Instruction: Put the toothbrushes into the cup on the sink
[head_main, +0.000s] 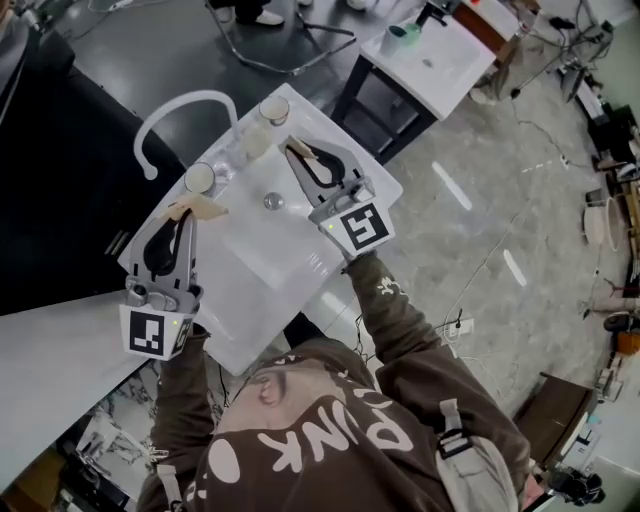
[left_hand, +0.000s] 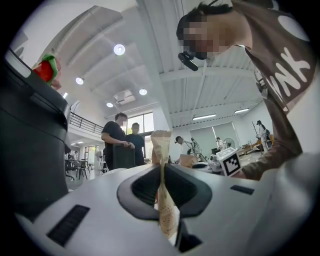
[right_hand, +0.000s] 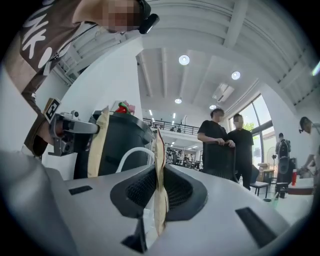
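Over a white sink (head_main: 250, 300) I hold two flat tan paper-wrapped toothbrushes. My left gripper (head_main: 188, 216) is shut on one toothbrush (head_main: 203, 208), whose end pokes out just below a clear cup (head_main: 200, 178) on the sink's back ledge. My right gripper (head_main: 300, 156) is shut on the other toothbrush (head_main: 297, 148), close to a second clear cup (head_main: 273, 109). In the left gripper view the wrapped toothbrush (left_hand: 163, 150) stands edge-on between the closed jaws. The right gripper view shows the same with its toothbrush (right_hand: 159, 165), and the left gripper (right_hand: 70, 132) beyond.
A white arched faucet (head_main: 180, 112) rises behind the sink, and a drain (head_main: 272, 201) sits in the basin. A dark counter (head_main: 70, 170) lies to the left. A second white sink unit (head_main: 440, 55) stands farther off. Two people (right_hand: 225, 145) stand in the background.
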